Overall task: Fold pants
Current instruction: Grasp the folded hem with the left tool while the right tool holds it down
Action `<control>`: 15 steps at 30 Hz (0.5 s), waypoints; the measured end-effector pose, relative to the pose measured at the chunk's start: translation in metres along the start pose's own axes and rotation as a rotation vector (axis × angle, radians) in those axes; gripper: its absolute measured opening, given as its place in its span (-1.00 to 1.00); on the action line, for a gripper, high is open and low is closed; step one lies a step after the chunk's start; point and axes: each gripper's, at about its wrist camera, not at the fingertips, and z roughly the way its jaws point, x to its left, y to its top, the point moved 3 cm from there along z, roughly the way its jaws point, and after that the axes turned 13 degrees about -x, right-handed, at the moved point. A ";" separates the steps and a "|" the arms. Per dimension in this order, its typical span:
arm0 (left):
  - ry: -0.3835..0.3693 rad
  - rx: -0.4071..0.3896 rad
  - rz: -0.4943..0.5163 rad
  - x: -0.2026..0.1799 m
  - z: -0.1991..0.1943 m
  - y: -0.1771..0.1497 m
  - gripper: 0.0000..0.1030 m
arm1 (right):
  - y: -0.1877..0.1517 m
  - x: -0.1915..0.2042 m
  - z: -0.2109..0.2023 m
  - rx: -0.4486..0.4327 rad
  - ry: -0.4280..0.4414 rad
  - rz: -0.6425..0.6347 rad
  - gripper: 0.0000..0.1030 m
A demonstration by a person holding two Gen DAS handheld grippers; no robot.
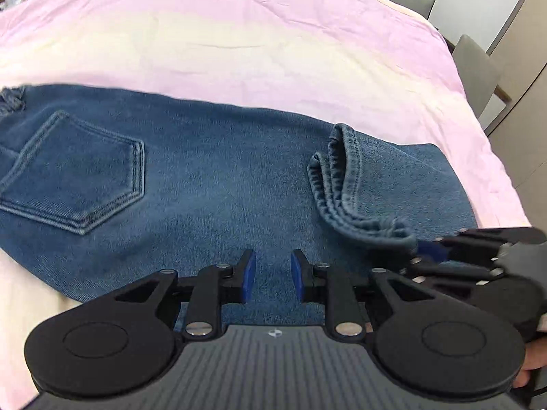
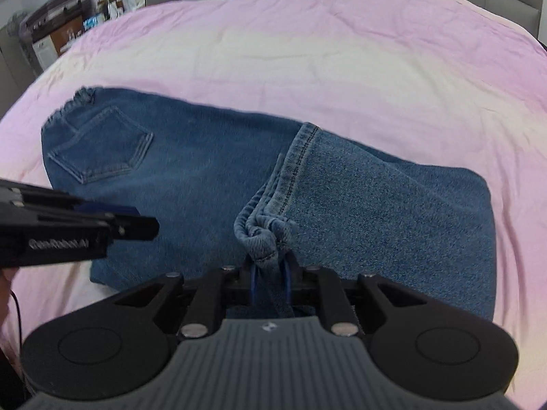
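Right gripper (image 2: pixel 270 275) is pinched tight on the hems (image 2: pixel 263 232) of the pants (image 2: pixel 191 177), which are spread ahead on the sheet (image 2: pixel 273 51). Left gripper (image 1: pixel 272 273) is held open, empty. Probably the hems must be carried toward the pocket (image 2: pixel 102 143).

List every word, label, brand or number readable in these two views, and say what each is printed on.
"GenRobot.ai", blurred but just legible, in pale letters on the side of the left claw in the right wrist view.
A small pale emblem, no letters, on the grey ribbed housing of each claw.
Boxes and papers on the shelf in the background: too small and blurred to read.
The jeans show no readable tag.
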 end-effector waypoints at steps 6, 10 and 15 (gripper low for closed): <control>-0.079 0.018 -0.088 0.010 0.002 0.001 -0.45 | -0.005 0.012 0.009 0.046 0.037 -0.056 -0.27; -0.143 0.002 -0.178 0.019 0.005 0.008 -0.36 | 0.005 0.011 -0.004 0.065 0.099 -0.030 -0.14; -0.178 0.004 -0.292 0.041 0.019 0.019 -0.36 | 0.021 0.000 -0.015 0.052 0.091 0.007 -0.05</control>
